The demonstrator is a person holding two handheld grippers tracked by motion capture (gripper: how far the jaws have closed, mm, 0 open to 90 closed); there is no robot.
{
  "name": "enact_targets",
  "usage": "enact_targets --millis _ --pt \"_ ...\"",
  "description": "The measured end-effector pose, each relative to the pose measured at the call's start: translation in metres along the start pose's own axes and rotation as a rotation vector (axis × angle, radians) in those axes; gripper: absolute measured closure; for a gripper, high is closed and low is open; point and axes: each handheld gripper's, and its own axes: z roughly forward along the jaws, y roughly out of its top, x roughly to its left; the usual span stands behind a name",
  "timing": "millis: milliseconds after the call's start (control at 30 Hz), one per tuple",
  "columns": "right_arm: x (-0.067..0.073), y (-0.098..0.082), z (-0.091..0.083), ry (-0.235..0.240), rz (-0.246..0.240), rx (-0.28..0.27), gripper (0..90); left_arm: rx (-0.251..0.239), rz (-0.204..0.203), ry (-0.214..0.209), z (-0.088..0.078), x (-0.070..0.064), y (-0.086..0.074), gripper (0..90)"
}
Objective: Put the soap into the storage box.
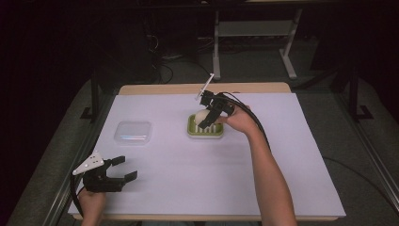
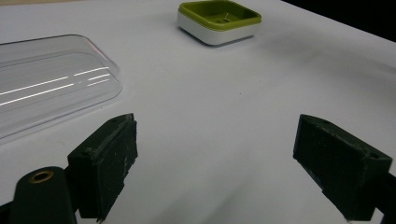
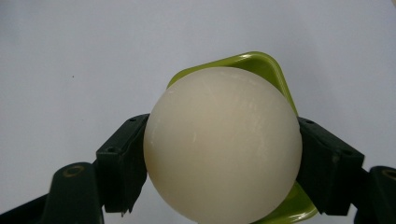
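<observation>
My right gripper (image 1: 203, 118) is shut on a cream-white rounded soap (image 3: 223, 144), its black jaws pressing on both sides. The soap (image 1: 201, 115) hangs just above a green-and-white soap dish (image 1: 206, 128) at the table's middle; whether it touches the dish I cannot tell. In the right gripper view the dish's green rim (image 3: 264, 65) shows behind the soap. My left gripper (image 1: 123, 169) rests open near the front left of the table with nothing between its jaws. Its own view shows the dish (image 2: 219, 21) far ahead.
A clear plastic lid (image 1: 133, 132) lies flat on the white table cover (image 1: 244, 179), left of the dish; it shows close at the left as the lid (image 2: 46, 79) in the left gripper view. A desk frame and cables stand beyond the far edge.
</observation>
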Motion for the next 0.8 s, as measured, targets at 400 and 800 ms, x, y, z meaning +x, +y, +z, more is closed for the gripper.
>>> enact_targets --millis 400,800 --pt "-0.005 0.0 0.008 -0.004 0.015 0.007 24.4 0.002 0.001 0.001 0.0 0.0 0.0 13.1" --pt "-0.01 -0.001 0.016 -0.009 0.038 0.028 24.4 0.007 0.0 -0.002 0.001 0.0 -0.001 13.1"
